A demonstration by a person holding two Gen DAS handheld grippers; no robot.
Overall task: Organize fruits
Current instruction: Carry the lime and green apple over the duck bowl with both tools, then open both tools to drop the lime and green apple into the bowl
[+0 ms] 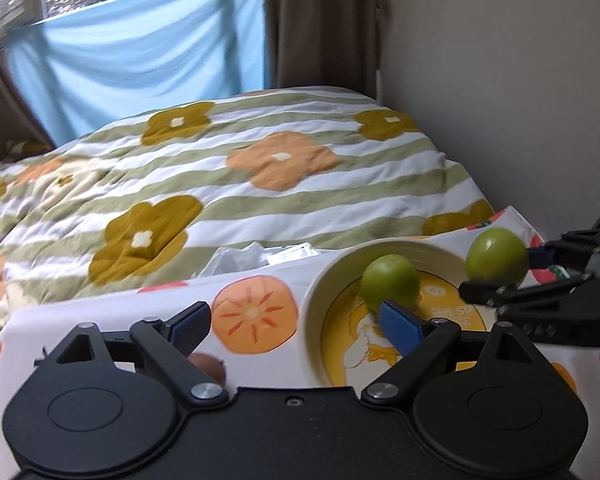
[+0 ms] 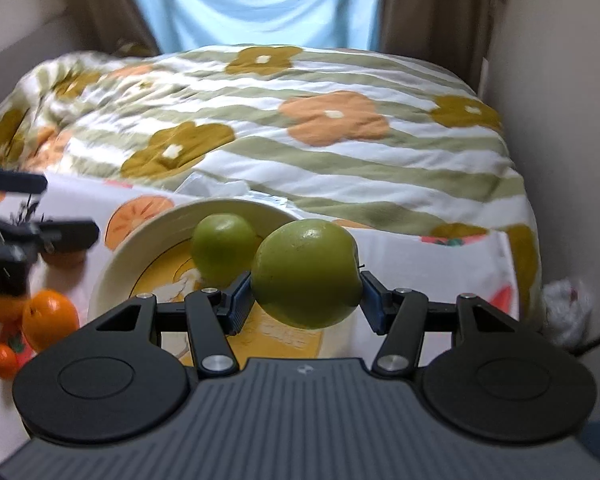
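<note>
My right gripper (image 2: 306, 300) is shut on a green apple (image 2: 306, 272) and holds it above the right rim of a cream bowl (image 2: 112, 268) with a yellow picture inside. The held apple also shows in the left wrist view (image 1: 496, 258), with the right gripper (image 1: 500, 276) reaching in from the right. A second green apple (image 2: 224, 250) lies in the bowl (image 1: 320, 280); it also shows in the left wrist view (image 1: 390, 282). My left gripper (image 1: 296, 322) is open and empty, low over the bowl's left rim and the fruit-print cloth (image 1: 252, 316).
An orange (image 2: 50, 318) and small tangerines (image 2: 2, 360) lie on the cloth left of the bowl. A brown fruit (image 1: 208, 366) sits under my left gripper. A flowered quilt (image 1: 240, 168) covers the bed behind. A wall (image 1: 520, 100) stands to the right.
</note>
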